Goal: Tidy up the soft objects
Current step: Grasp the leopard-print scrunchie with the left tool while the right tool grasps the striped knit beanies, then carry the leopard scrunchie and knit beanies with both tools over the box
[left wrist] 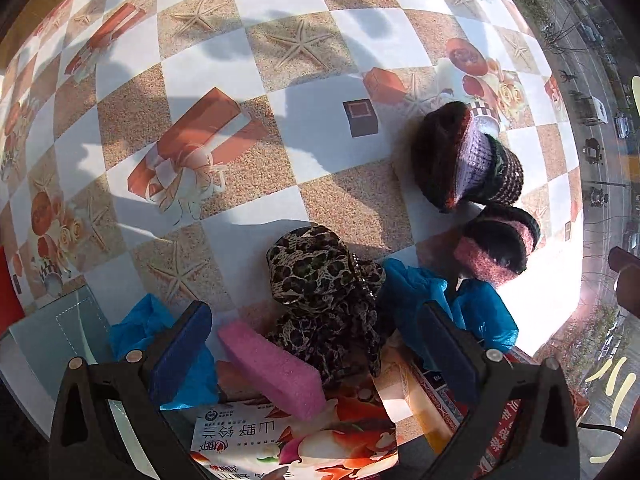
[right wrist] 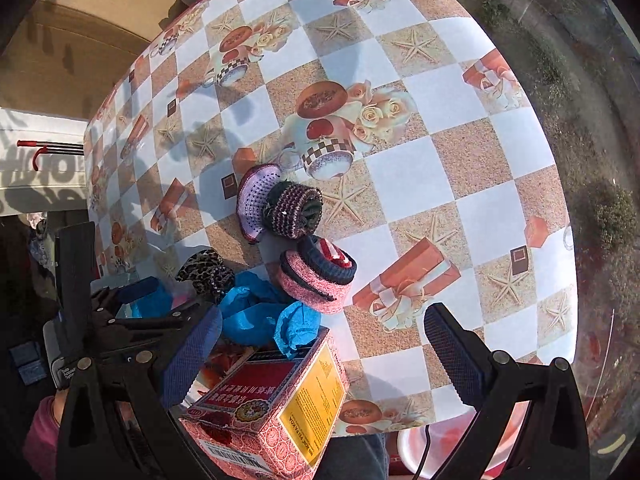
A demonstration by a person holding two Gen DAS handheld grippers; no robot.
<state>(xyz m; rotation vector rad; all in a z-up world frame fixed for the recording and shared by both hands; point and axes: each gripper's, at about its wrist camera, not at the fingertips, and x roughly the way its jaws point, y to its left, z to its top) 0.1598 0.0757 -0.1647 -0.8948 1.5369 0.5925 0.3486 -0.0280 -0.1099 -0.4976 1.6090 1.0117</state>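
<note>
The checked table [right wrist: 440,184] fills both views, with knitted hats [right wrist: 288,204] at mid-frame and a leopard-print cloth [left wrist: 320,280] at lower centre. Left gripper [left wrist: 316,340] and right gripper [right wrist: 324,356] both gape wide, empty — the left brackets the cloth and pink sponge [left wrist: 272,368]; pinch bunched fabric, not sponge.

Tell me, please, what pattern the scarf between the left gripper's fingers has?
Leopard print, brown and black; the scarf shows best in the left wrist view.

Leopard-print scarf [left wrist: 320,292] lies crumpled between the left gripper's [left wrist: 316,344] open fingers; pink sponge [left wrist: 272,368] flat beside it; crumpled blue plastic [left wrist: 472,312] rightward; knitted hats [left wrist: 468,156] bunched ahead-right.
</note>
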